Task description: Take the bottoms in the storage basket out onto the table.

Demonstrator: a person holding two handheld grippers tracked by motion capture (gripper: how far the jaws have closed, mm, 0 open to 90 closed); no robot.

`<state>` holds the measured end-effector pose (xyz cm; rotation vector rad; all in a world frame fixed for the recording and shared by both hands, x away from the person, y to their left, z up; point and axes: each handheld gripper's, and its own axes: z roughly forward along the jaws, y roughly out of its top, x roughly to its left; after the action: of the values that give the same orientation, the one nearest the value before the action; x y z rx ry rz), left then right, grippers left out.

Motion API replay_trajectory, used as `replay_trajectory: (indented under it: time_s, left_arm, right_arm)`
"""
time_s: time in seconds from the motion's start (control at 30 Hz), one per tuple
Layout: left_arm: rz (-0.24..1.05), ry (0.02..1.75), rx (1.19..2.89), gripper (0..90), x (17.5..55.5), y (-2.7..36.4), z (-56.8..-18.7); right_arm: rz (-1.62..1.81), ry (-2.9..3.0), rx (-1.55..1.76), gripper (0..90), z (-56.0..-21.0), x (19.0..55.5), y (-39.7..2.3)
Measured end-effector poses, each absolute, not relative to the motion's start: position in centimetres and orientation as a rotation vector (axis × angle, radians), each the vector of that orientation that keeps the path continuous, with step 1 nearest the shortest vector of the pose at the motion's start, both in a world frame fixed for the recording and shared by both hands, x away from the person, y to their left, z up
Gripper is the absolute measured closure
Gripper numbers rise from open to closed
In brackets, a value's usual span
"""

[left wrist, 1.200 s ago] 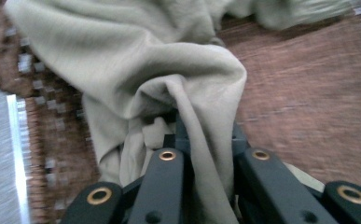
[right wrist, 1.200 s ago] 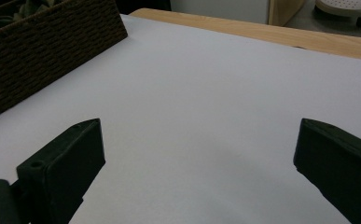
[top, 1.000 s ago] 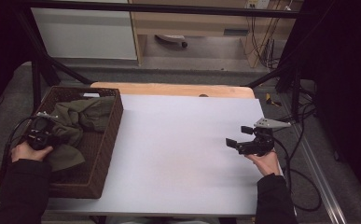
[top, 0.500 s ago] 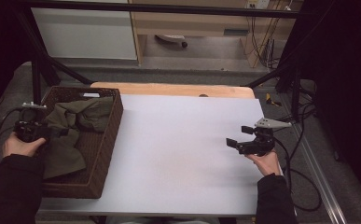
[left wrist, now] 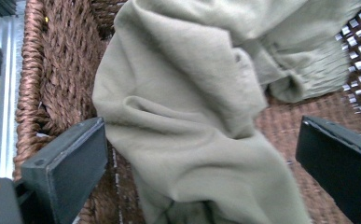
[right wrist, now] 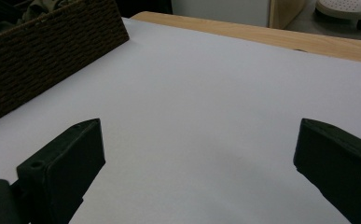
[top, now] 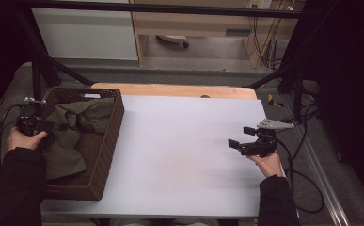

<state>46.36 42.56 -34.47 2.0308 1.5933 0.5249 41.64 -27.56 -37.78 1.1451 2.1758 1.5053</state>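
Note:
An olive-green cloth (top: 76, 125) lies crumpled in a brown wicker basket (top: 117, 120) at the table's left. My left gripper (top: 52, 126) hovers at the basket's left rim, pointing in over the cloth. Its jaws have just been opening and now stand wide. In the left gripper view, a fold of the cloth (left wrist: 192, 93) runs between the jaws of the left gripper (left wrist: 201, 158) without touching either pad, with the basket wall (left wrist: 61, 70) behind. My right gripper (top: 241, 136) stands open above the white tabletop (top: 179, 150) at the right, with nothing between its fingers.
In the right gripper view, the jaws of the right gripper (right wrist: 199, 163) face the bare white surface (right wrist: 215, 84), and the basket's side (right wrist: 43, 60) is at the far left. A wooden strip (top: 170, 89) borders the table's far edge. Black frame posts and cables flank the table.
My left gripper has let go of the cloth, opened wide and drawn back left toward the basket's rim, rising slightly. The right hand has stayed in place.

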Motion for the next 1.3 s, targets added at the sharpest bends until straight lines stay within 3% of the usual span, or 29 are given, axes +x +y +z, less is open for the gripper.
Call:
replay_trajectory:
  time_s: [0.6, 1.0, 1.3]
  left_arm:
    - [0.511, 1.641, 2.006, 2.5, 48.0, 42.6, -36.5]
    - [0.562, 1.626, 2.053, 13.7, 47.9, 42.0, -36.9]
    - [0.495, 1.607, 2.057, 26.4, 48.0, 41.9, -37.3]
  right_arm:
    - [1.494, 2.191, 1.142, 2.6, -38.0, 41.8, -27.3]
    - [1.491, 2.191, 1.141, 2.6, -38.0, 41.8, -27.3]
    - [1.490, 2.189, 1.142, 2.6, -38.0, 41.7, -27.3]
